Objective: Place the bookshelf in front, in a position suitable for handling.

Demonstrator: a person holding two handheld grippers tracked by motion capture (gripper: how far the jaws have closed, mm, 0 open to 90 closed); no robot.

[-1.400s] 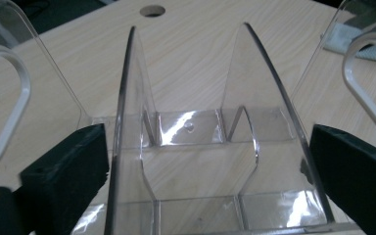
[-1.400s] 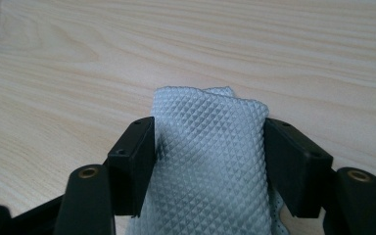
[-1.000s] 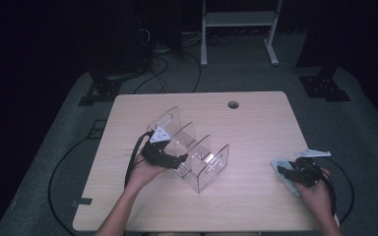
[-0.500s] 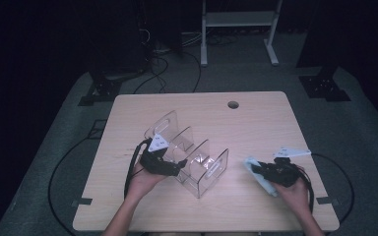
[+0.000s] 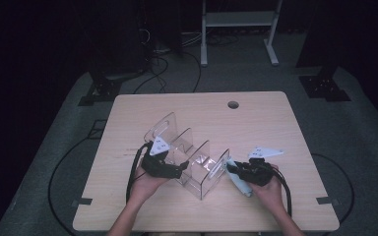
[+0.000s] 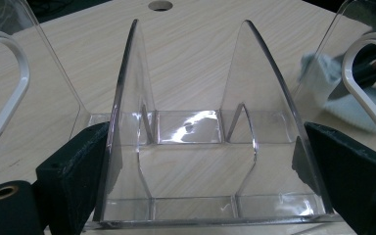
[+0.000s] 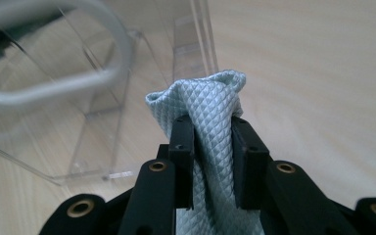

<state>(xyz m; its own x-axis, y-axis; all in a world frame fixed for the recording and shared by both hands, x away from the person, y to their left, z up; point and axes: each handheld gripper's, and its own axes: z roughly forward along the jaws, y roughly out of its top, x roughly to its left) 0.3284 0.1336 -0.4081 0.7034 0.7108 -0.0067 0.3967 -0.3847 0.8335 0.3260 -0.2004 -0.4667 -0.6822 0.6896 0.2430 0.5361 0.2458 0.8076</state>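
A clear acrylic rack (image 5: 197, 162) with several upright dividers stands on the wooden table (image 5: 275, 128). My left gripper (image 5: 177, 169) grips the rack's near left end. In the left gripper view its black pads (image 6: 78, 166) press on both outer walls of the rack (image 6: 188, 127). My right gripper (image 5: 234, 172) sits just right of the rack, and its jaws have just been closing on a light blue quilted cloth (image 5: 240, 184). The right gripper view has the cloth (image 7: 210, 107) bunched between the pads of that gripper (image 7: 214, 156), close to the rack's end wall (image 7: 98, 112).
A round cable hole (image 5: 233, 104) lies near the table's far edge. Black cables trail from both grippers over the front edge. A white shelf frame (image 5: 236, 19) and dark stands are on the floor behind the table.
My right hand has carried the cloth leftward from near the table's right edge up to the rack's right end. The left hand and the rack have stayed put.
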